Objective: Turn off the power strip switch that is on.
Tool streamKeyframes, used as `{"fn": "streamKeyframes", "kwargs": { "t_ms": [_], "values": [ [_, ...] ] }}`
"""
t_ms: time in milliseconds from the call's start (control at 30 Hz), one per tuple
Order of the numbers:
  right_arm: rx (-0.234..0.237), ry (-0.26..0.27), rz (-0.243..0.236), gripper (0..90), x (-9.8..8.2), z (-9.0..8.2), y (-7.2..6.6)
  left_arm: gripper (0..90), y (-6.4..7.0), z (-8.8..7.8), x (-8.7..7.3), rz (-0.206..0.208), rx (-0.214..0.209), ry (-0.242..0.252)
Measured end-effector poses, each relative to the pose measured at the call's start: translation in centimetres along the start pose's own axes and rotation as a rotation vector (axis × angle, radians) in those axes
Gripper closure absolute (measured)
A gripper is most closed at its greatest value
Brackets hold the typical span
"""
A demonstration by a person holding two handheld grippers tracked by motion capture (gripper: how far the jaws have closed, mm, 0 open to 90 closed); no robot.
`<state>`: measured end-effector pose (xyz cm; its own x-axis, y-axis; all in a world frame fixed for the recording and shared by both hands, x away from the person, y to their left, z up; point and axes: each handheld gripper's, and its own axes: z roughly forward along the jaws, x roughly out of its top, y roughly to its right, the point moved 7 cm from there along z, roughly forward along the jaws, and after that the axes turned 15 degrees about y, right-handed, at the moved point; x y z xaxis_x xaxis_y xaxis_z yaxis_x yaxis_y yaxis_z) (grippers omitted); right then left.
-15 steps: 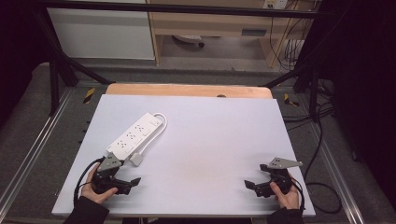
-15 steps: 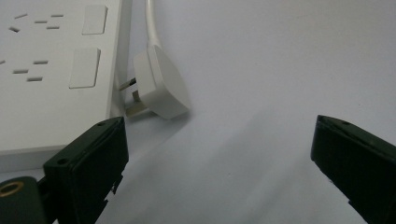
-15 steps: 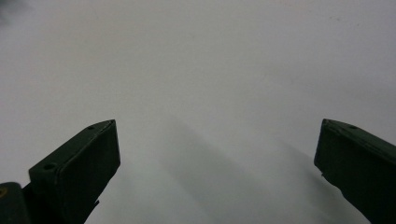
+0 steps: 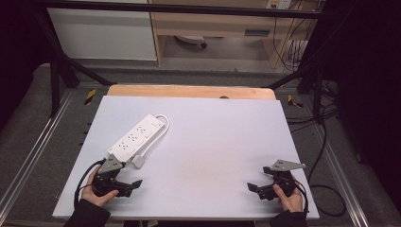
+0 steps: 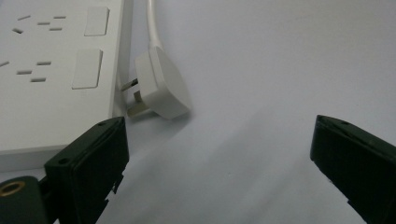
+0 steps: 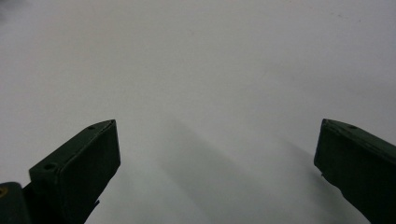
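With both sets of fingers released and empty, the left gripper should ease forward to the white plug lying just beside the power strip at the table's near left, while the right gripper waits.

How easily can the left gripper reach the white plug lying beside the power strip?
Probably yes. The left gripper has open jaws, and the white plug lies just ahead on bare table. The power strip sits close beside the plug, touching or nearly so.
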<state>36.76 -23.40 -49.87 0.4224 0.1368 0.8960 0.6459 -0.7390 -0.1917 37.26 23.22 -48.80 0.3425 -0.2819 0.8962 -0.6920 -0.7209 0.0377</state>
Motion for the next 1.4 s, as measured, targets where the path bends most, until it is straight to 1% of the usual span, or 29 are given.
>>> {"fn": "streamKeyframes", "kwargs": {
  "t_ms": [233,567,700,833,1200,1400],
  "values": [
    [0.000,0.002,-0.002,0.9,0.0,0.0,0.0,4.3,0.0,-0.1,0.1,0.002,0.001,0.001],
    [-0.005,0.000,-0.003,0.9,0.0,-0.1,0.1,4.5,-0.3,-0.3,0.4,0.001,0.014,0.003],
    [-0.006,0.000,-0.005,1.0,0.0,0.0,0.1,4.5,-0.5,-0.5,0.5,-0.006,0.023,0.005],
    [-0.008,-0.001,-0.006,1.0,0.0,0.0,0.1,4.6,-0.6,-0.6,0.7,-0.002,0.028,0.006],
    [-0.009,-0.001,-0.010,1.0,0.0,0.0,0.2,4.9,-1.2,-0.9,1.2,-0.010,0.052,0.012],
    [-0.008,-0.002,-0.004,1.0,0.1,-0.1,0.1,5.0,-1.4,-1.0,1.5,-0.013,0.064,0.014]
  ]
}}
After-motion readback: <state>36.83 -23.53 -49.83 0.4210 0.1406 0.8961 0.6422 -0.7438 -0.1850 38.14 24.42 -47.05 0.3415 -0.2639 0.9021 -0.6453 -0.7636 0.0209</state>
